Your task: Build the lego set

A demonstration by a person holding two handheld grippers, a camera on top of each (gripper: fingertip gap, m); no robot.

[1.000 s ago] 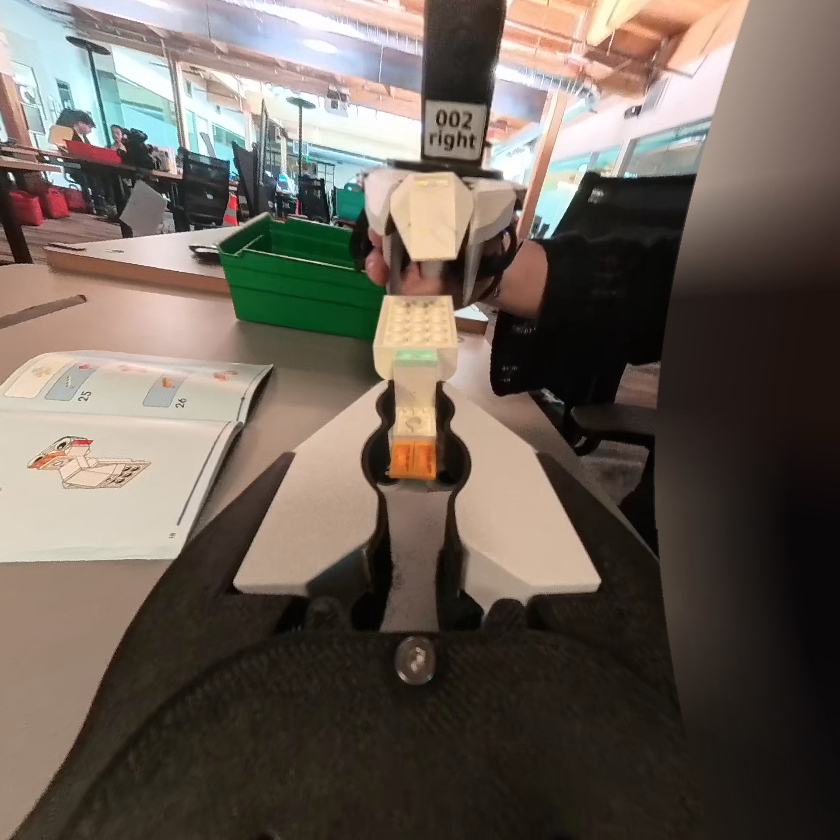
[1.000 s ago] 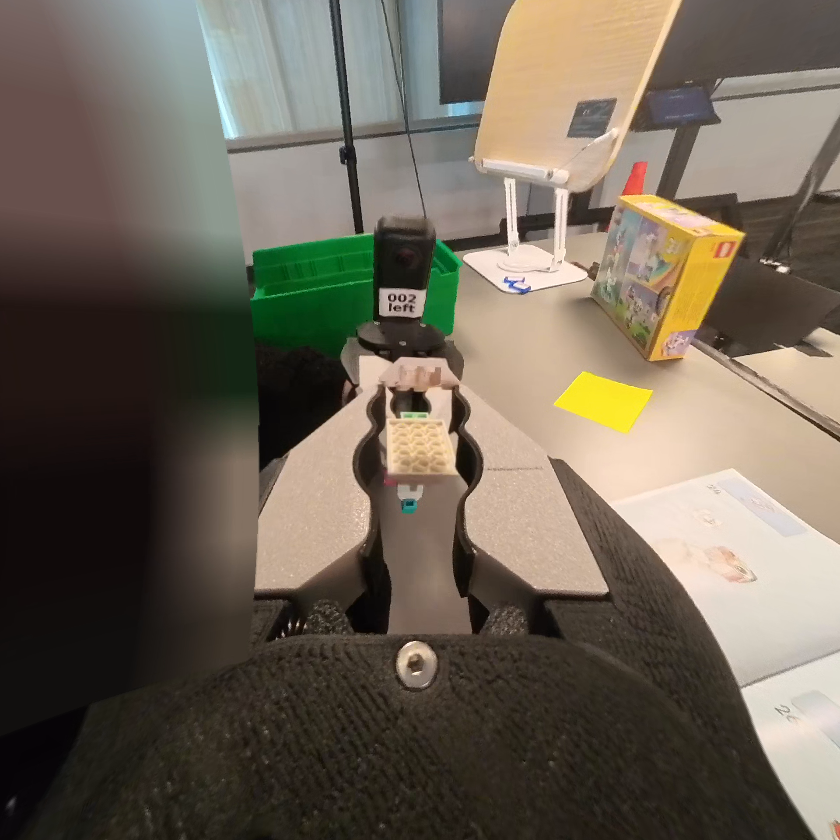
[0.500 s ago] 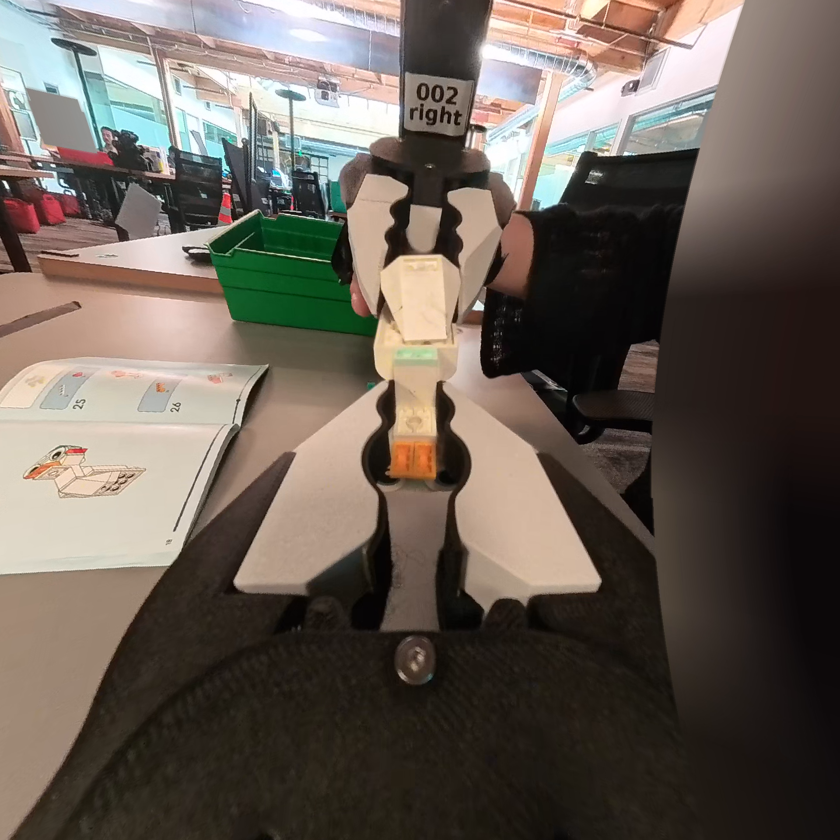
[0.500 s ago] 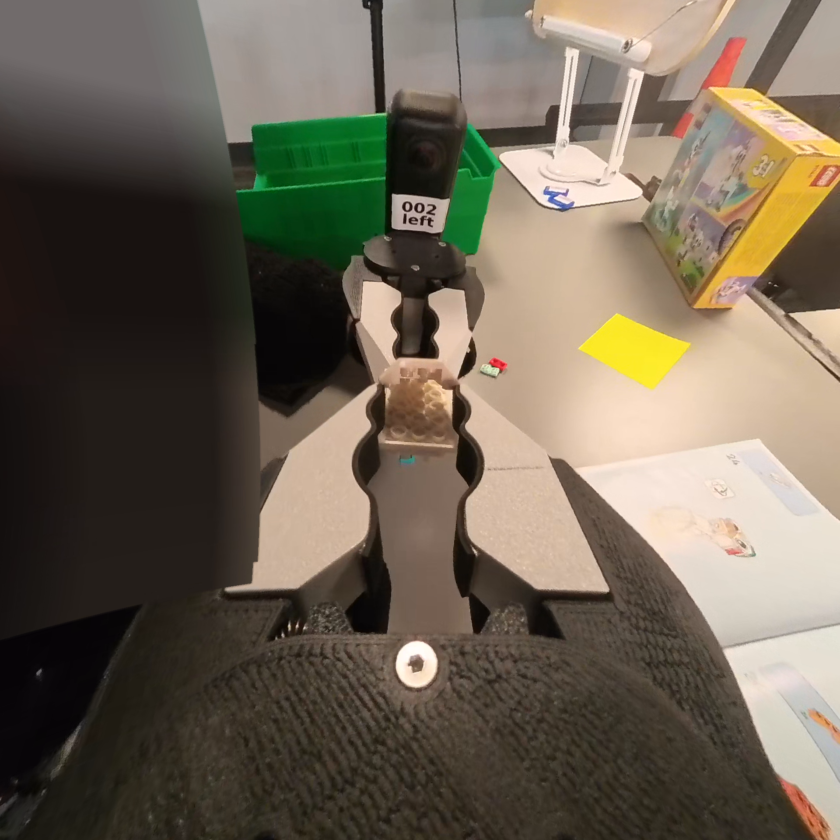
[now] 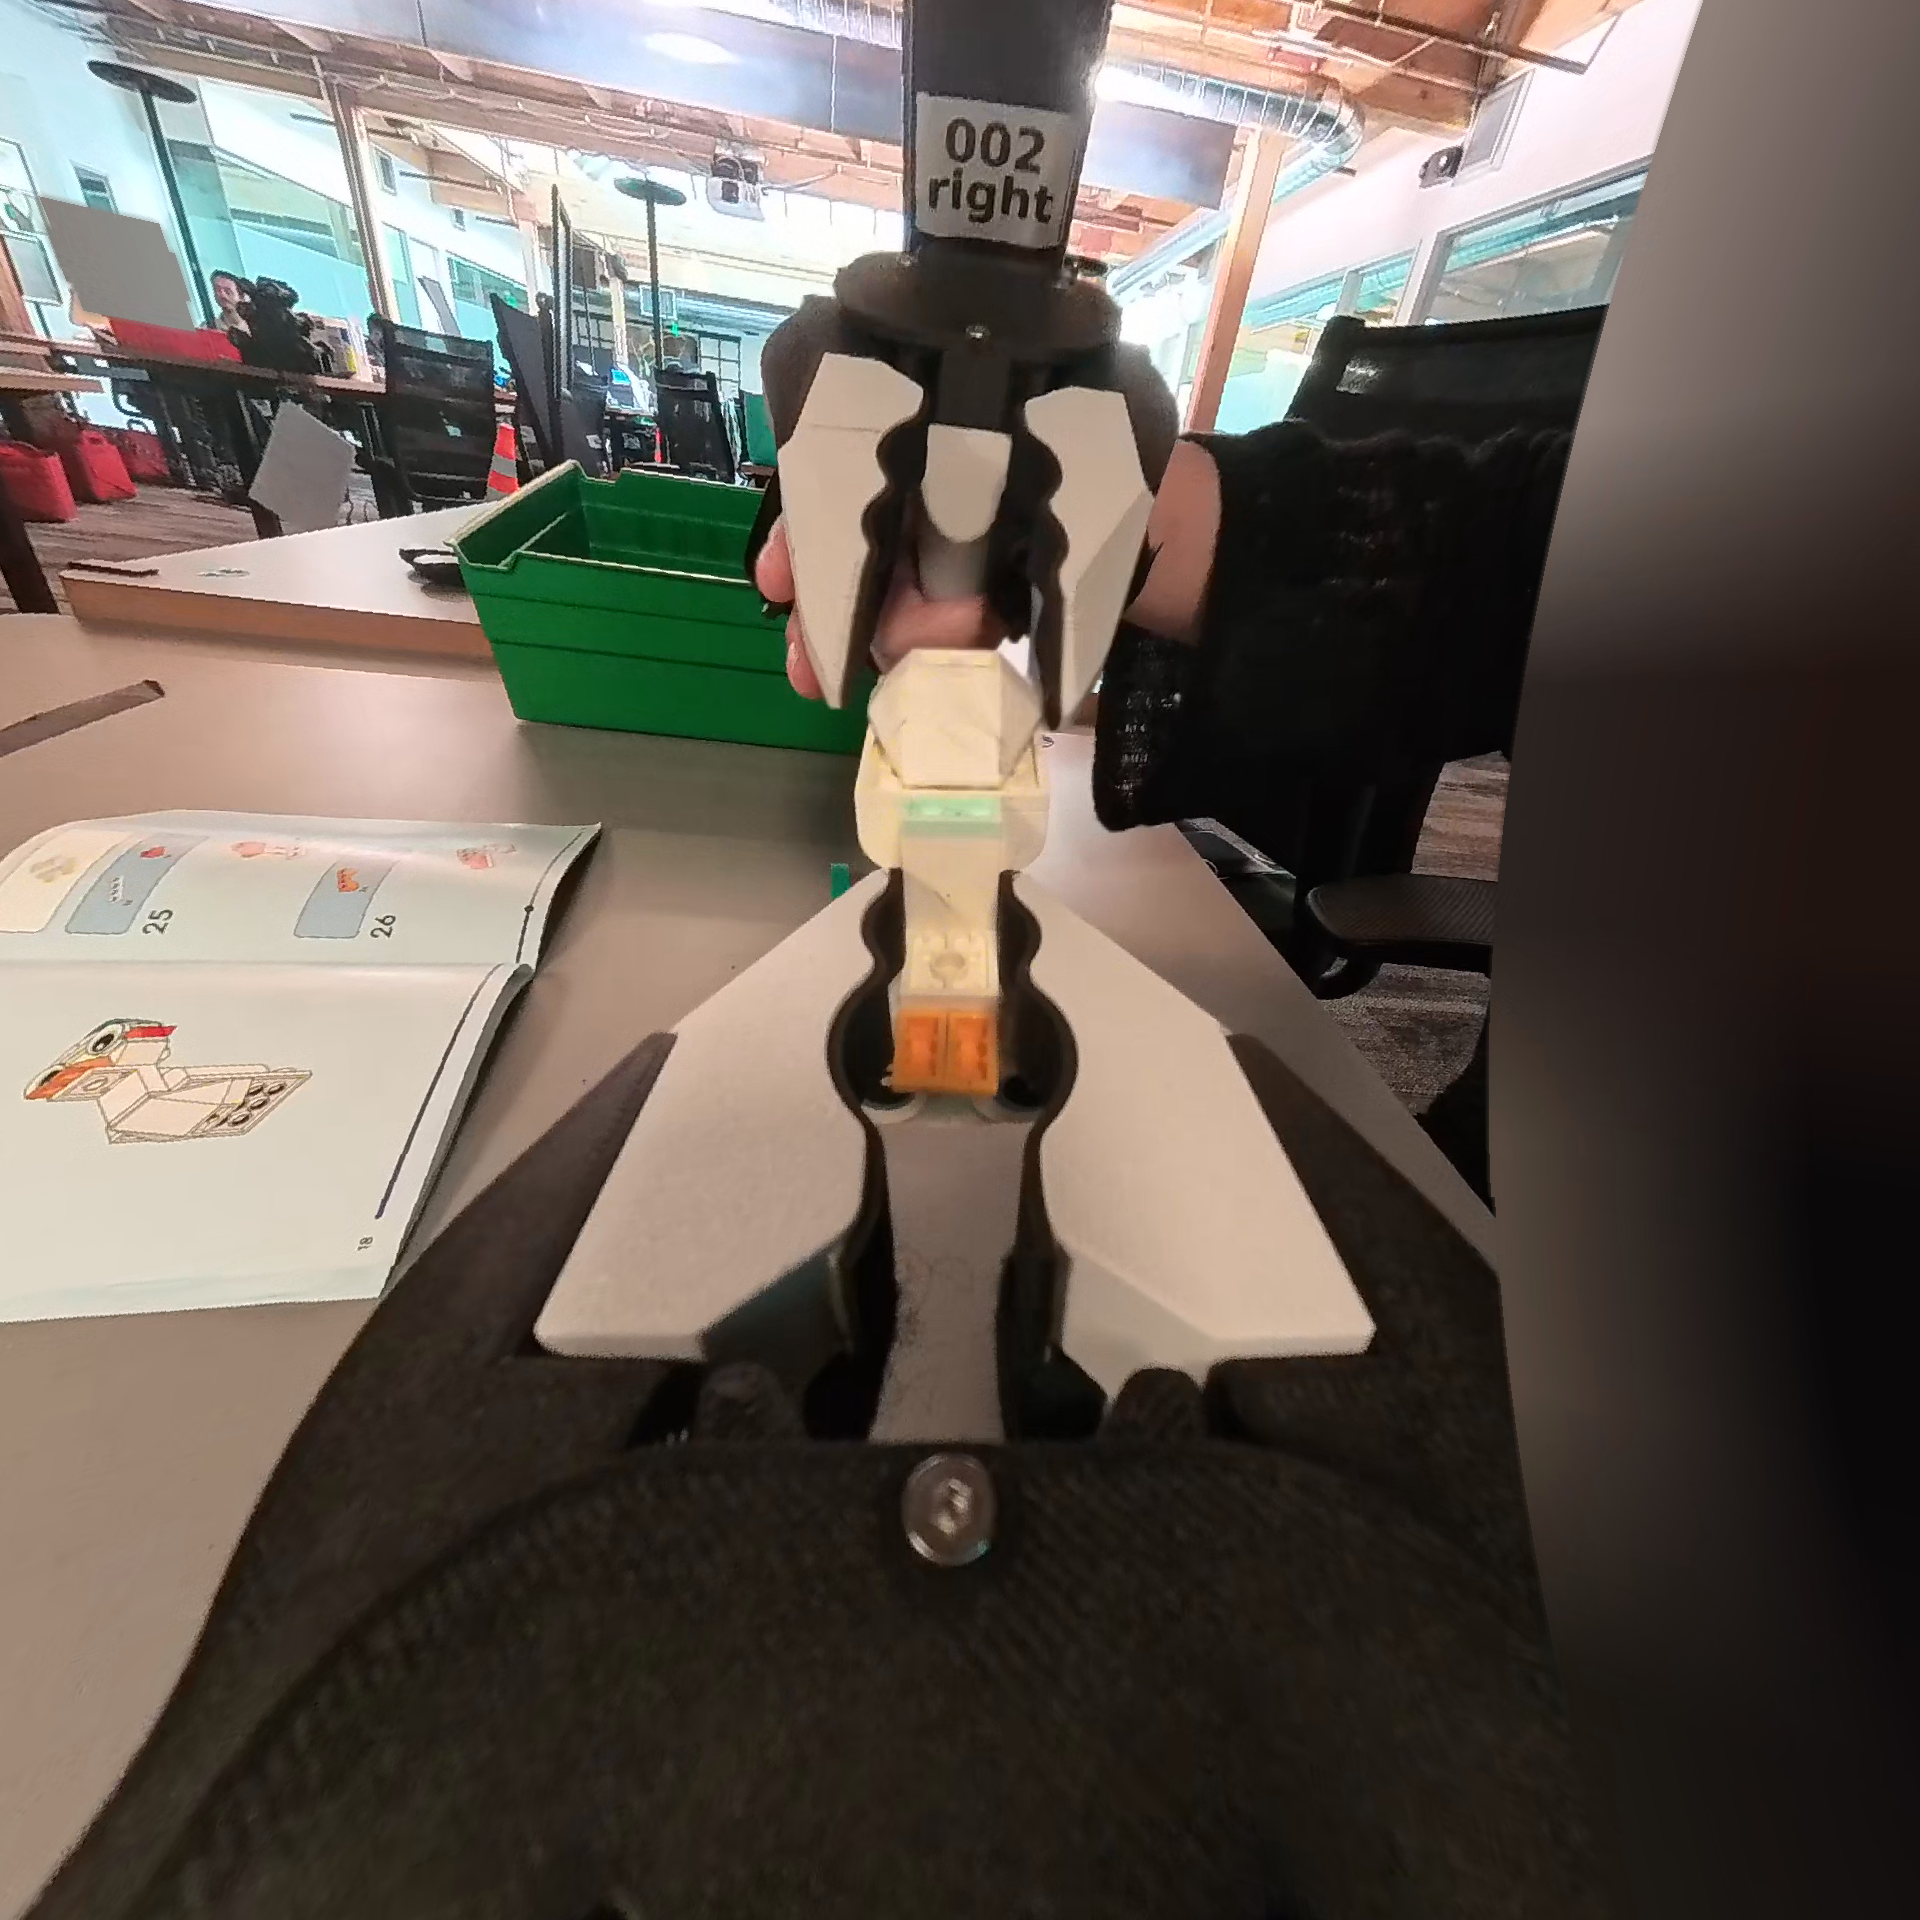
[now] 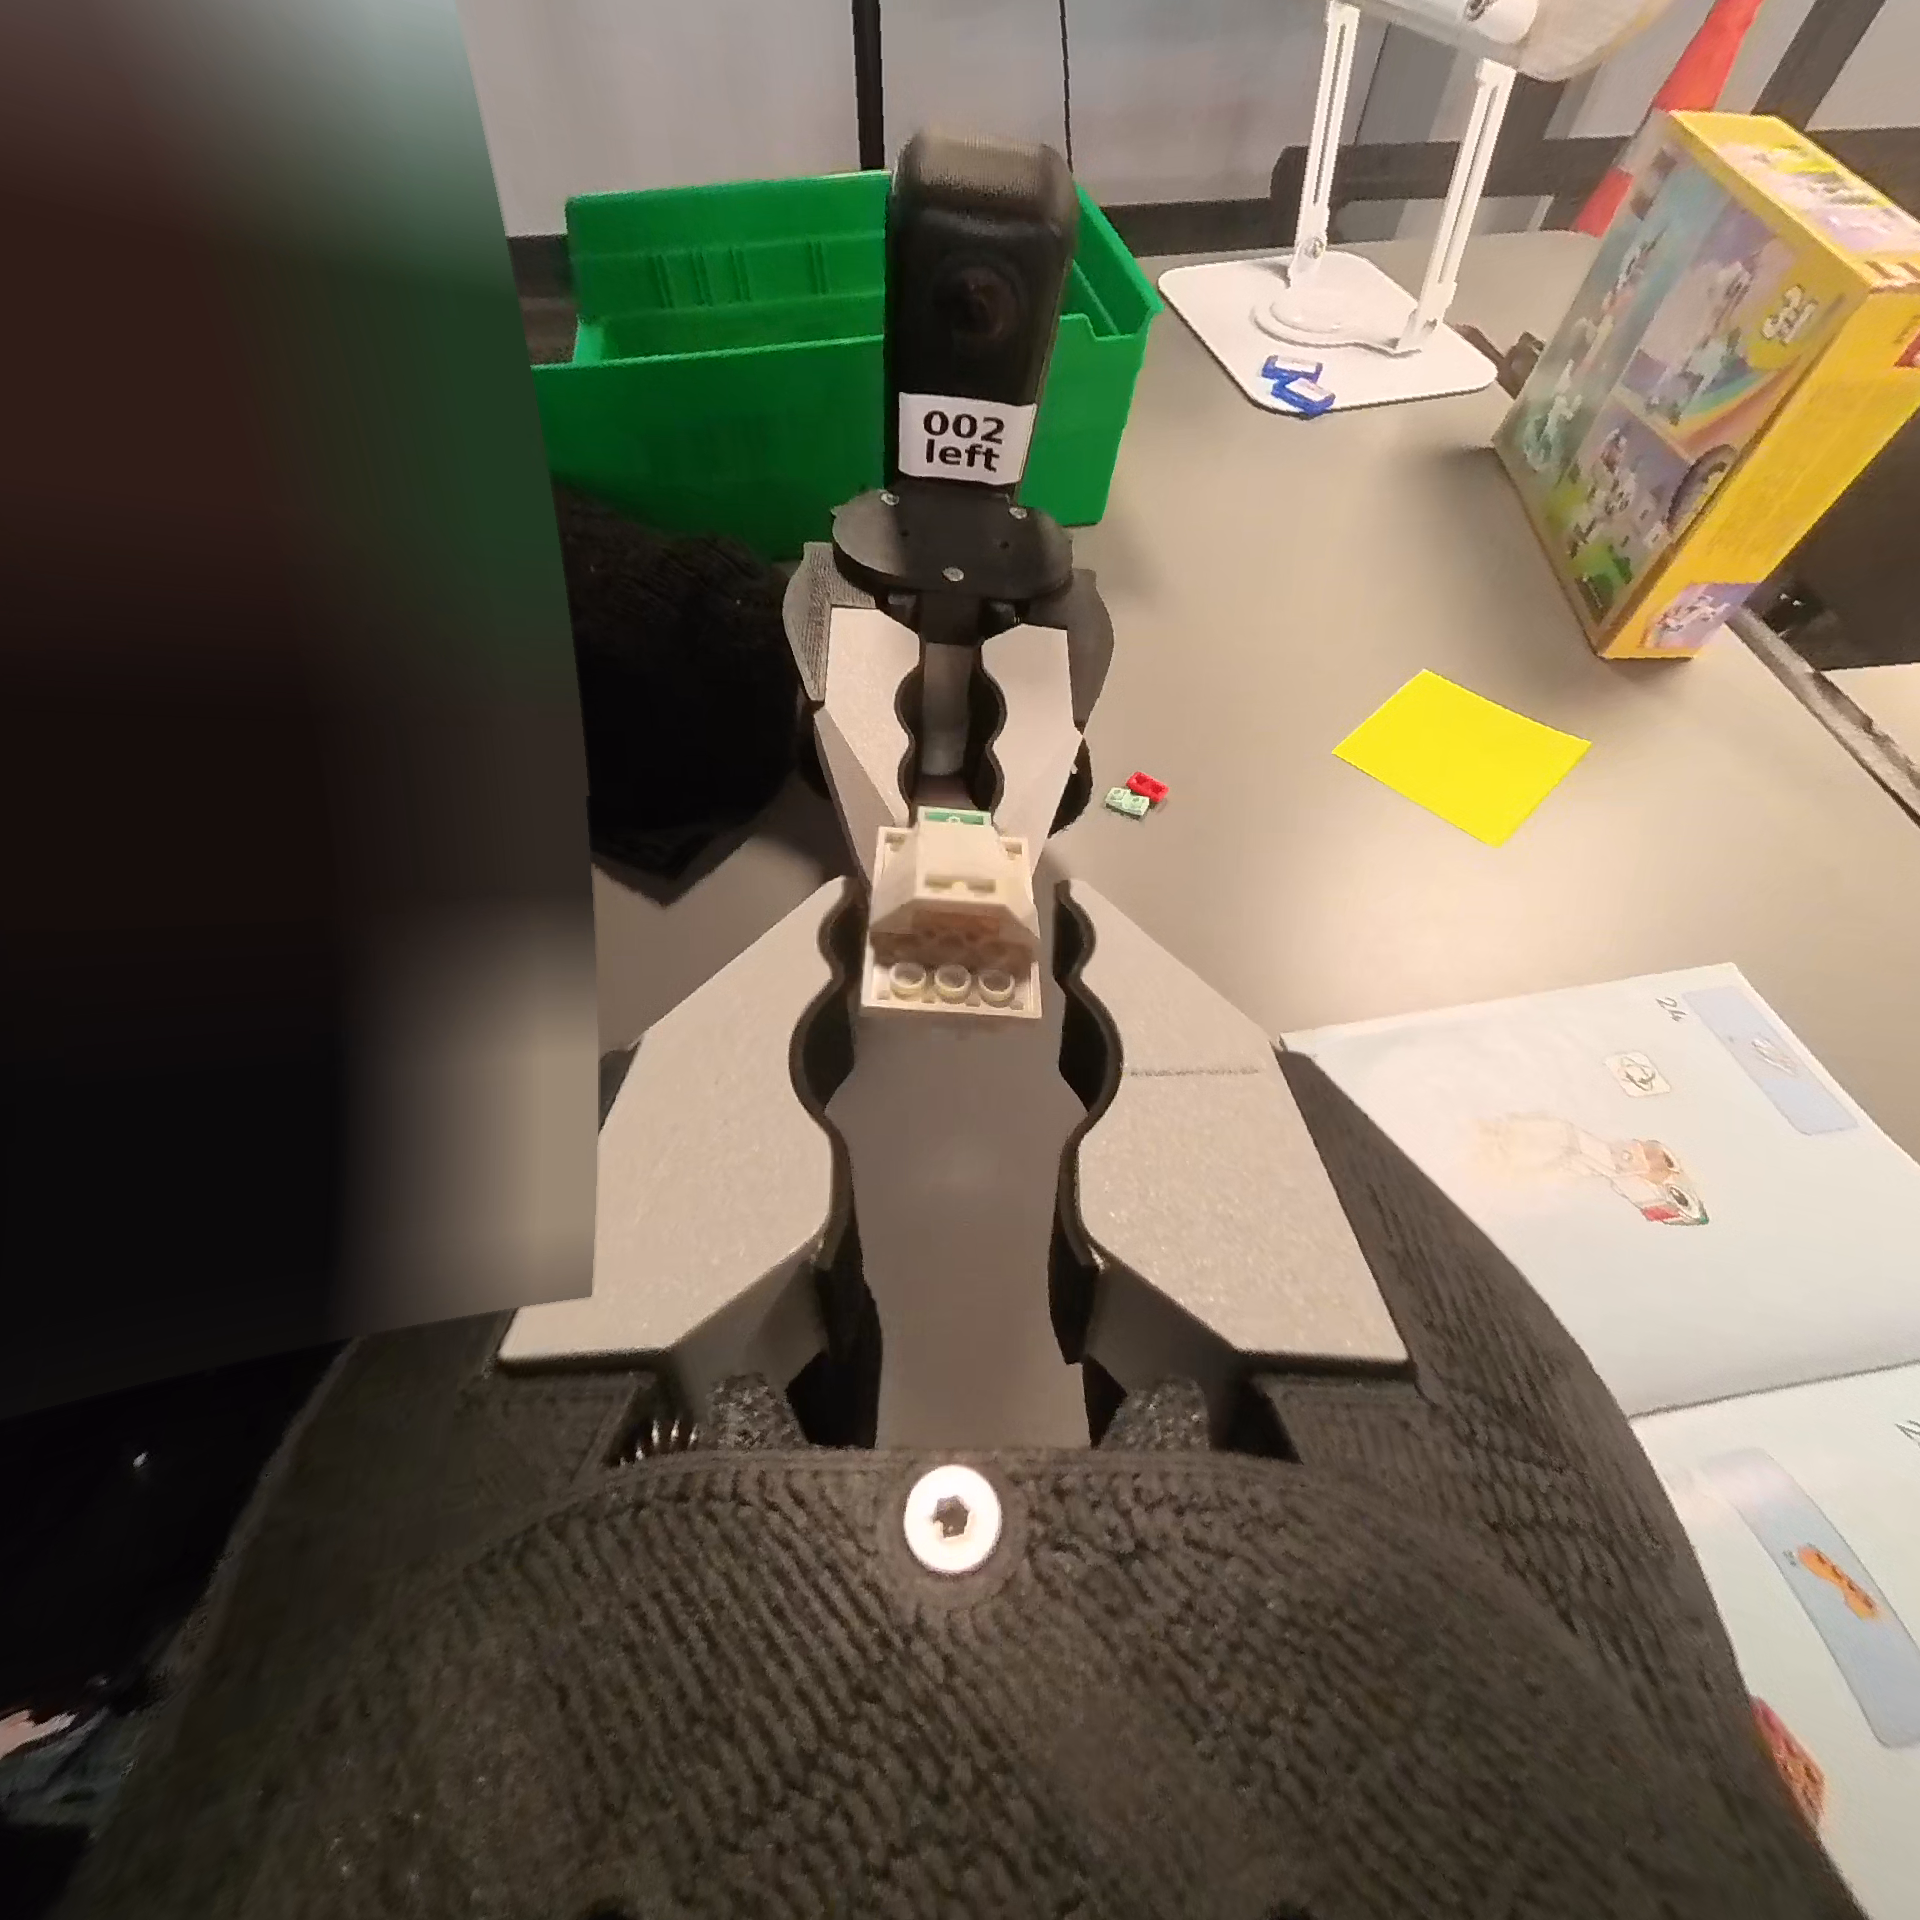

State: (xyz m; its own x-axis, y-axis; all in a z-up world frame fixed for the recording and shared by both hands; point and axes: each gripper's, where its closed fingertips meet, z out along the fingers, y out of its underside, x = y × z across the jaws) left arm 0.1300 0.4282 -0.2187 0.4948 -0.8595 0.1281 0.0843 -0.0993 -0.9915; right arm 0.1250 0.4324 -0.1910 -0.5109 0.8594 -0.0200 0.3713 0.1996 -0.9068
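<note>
At the centre of the left wrist view, the left gripper (image 5: 948, 914) is clamped on the white lego model (image 5: 951, 831), whose orange end sits back in the notch between the fingers. Above it, the right gripper (image 5: 948, 696) meets the model's far end with a white sloped piece (image 5: 951, 722) between its tips, jaws parted. An instruction booklet (image 5: 239, 1049) lies at left, a green bin (image 5: 634, 623) behind on the table (image 5: 312, 717).
</note>
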